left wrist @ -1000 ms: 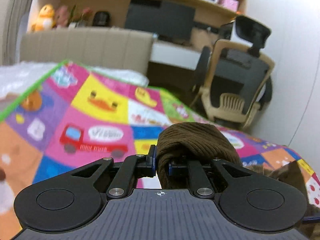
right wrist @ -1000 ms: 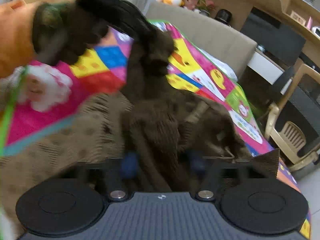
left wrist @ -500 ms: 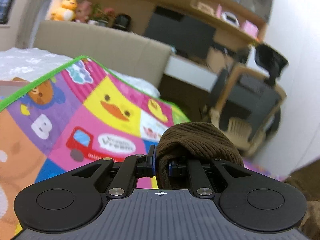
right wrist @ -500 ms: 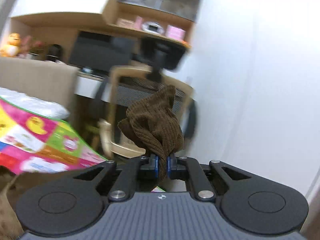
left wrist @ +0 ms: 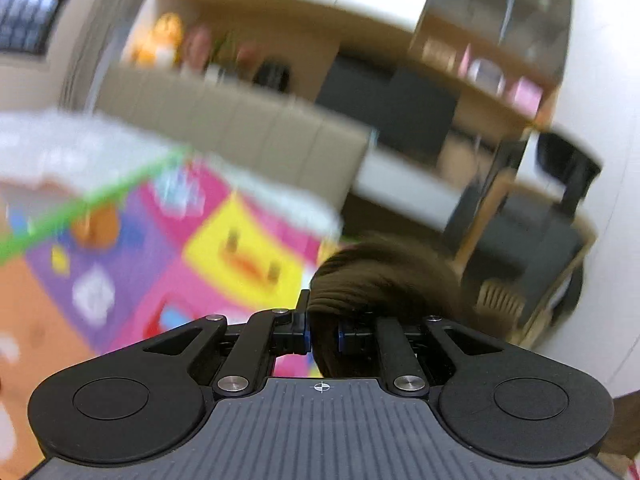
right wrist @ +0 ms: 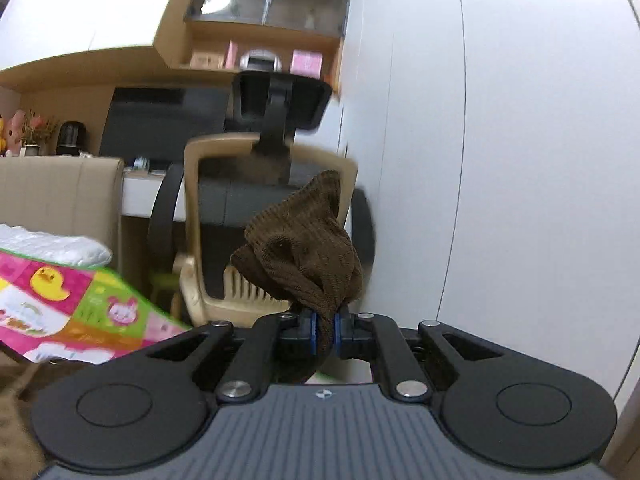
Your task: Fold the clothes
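A dark brown knitted garment bulges out between the fingers of my left gripper, which is shut on it above the colourful cartoon mat; this view is blurred. In the right wrist view my right gripper is shut on another bunch of the same brown garment, which stands up as a crumpled peak in front of the office chair. More brown fabric lies at the bottom left edge of that view. The rest of the garment is hidden under the grippers.
A beige and black office chair stands by the white wall. Behind it are a desk with a dark monitor and wooden shelves. A beige headboard and white bedding border the mat.
My right gripper has swung away from the mat and the other hand to face the chair and wall, carrying its bunch of garment. My left gripper has tilted upward, so less mat shows.
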`<action>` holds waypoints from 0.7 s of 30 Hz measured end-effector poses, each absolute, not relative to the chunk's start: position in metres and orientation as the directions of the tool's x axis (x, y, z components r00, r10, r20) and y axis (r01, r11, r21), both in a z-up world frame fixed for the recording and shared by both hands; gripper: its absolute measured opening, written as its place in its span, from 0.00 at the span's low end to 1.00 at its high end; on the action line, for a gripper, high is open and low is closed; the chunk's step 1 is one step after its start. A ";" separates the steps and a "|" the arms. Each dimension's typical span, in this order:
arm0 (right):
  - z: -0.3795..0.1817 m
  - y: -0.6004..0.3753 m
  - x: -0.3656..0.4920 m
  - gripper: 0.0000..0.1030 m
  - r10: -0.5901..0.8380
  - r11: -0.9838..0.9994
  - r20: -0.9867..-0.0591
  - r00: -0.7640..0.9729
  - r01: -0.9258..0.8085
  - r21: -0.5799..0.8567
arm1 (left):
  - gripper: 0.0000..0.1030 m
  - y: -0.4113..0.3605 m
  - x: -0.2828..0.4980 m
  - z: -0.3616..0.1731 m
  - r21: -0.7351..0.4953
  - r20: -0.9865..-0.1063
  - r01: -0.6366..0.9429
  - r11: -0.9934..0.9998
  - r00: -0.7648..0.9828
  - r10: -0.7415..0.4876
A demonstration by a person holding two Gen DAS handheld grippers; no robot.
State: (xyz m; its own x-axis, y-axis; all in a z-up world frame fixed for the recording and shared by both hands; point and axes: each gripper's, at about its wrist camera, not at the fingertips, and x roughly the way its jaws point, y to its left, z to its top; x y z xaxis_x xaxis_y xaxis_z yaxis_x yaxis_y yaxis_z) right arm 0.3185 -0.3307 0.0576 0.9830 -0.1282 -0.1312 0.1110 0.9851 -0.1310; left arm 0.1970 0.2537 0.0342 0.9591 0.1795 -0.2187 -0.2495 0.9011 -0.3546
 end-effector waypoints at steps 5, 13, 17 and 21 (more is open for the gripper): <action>-0.009 -0.341 0.378 0.11 -0.159 0.986 -0.505 0.848 0.112 -0.122 | 0.26 0.258 0.221 0.000 -0.263 -0.352 -0.371 0.891 0.897 0.269; -0.013 -0.350 0.302 0.61 -0.047 0.998 -0.563 0.825 0.016 -0.061 | 0.82 0.270 0.195 -0.029 -0.297 -0.559 -0.335 0.894 0.820 0.121; -0.006 -0.340 0.241 0.63 0.117 0.993 -0.596 0.794 -0.112 0.047 | 0.87 0.244 0.163 -0.014 -0.371 -0.582 -0.178 0.912 0.809 -0.079; -0.011 -0.329 0.187 0.68 0.329 0.944 -0.621 0.711 -0.230 0.236 | 0.87 0.202 0.128 -0.017 -0.454 -0.605 0.002 0.891 0.733 -0.310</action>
State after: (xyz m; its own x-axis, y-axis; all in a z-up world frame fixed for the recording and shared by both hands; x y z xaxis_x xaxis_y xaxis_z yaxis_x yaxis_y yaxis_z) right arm 0.1865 -0.3294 -0.0110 0.7115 0.3289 -0.6210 -0.2305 0.9440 0.2359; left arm 0.1283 0.2017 -0.0171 0.7333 -0.3103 -0.6050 0.0022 0.8909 -0.4542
